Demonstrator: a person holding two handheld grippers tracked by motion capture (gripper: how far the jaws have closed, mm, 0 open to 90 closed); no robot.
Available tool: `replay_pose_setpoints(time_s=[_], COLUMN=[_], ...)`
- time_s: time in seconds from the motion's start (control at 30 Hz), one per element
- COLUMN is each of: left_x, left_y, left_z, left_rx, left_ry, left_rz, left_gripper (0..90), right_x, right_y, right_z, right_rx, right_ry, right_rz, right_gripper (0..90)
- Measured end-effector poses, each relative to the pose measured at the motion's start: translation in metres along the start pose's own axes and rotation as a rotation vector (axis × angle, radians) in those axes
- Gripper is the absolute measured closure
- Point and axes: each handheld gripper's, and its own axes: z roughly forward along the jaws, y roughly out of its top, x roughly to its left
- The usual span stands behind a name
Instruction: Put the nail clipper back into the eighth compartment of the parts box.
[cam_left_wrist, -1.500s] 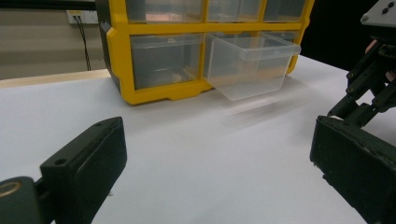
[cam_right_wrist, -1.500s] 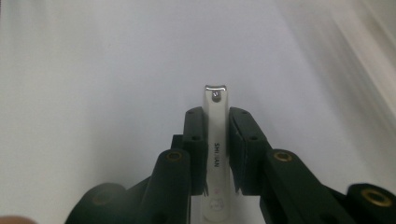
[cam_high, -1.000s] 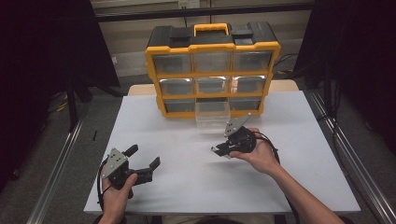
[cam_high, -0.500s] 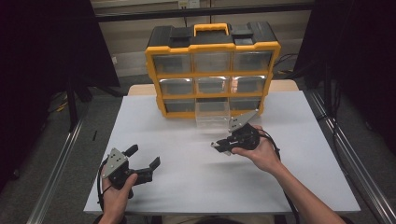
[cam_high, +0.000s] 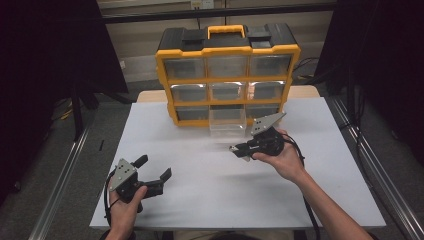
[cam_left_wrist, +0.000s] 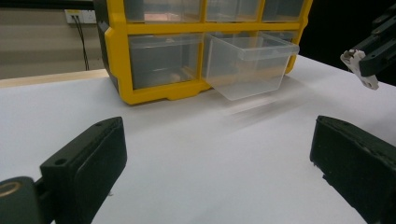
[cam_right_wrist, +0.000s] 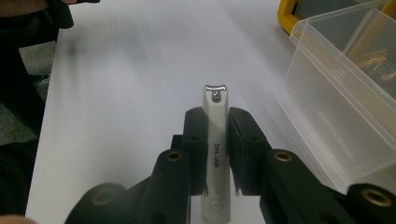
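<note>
Two grippers are over the white bench (cam_high: 200, 200). Right gripper (cam_high: 239, 149): held above the bench centre, toward the far edge, jaws pointing left in the high view. In the right gripper view its pads are clamped on the flat sides of a white nail clipper (cam_right_wrist: 216, 154), which is lifted clear of the surface; the clipper's metal tip projects past the pads. The tip sits near the pulled-out clear drawer (cam_high: 227, 122), just beside its front wall, not touching.

Left gripper (cam_high: 152, 167): near the bench's front-left corner, jaws spread wide, nothing between them. In the left gripper view both pads stand apart over bare surface.

Organiser (cam_high: 227, 75): yellow-and-black case with three rows of clear drawers, upright at the far edge, centre. The bottom-middle drawer is drawn out toward the person and tilts down slightly at its front. Whether it contains anything cannot be told.

Right gripper and left gripper are well apart.
</note>
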Motion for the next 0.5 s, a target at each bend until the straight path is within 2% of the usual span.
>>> replay_pose_setpoints(time_s=[0.5], left_x=[0.001], left_y=[0.0], left_z=[0.001], left_rx=[-0.002], left_ry=[-0.001], left_rz=[0.002], left_gripper=[3.9], right_x=[-0.004], right_y=[0.022], right_z=[0.0], right_rx=[0.0], right_ry=[-0.001], right_rz=[-0.028], right_gripper=[77.3])
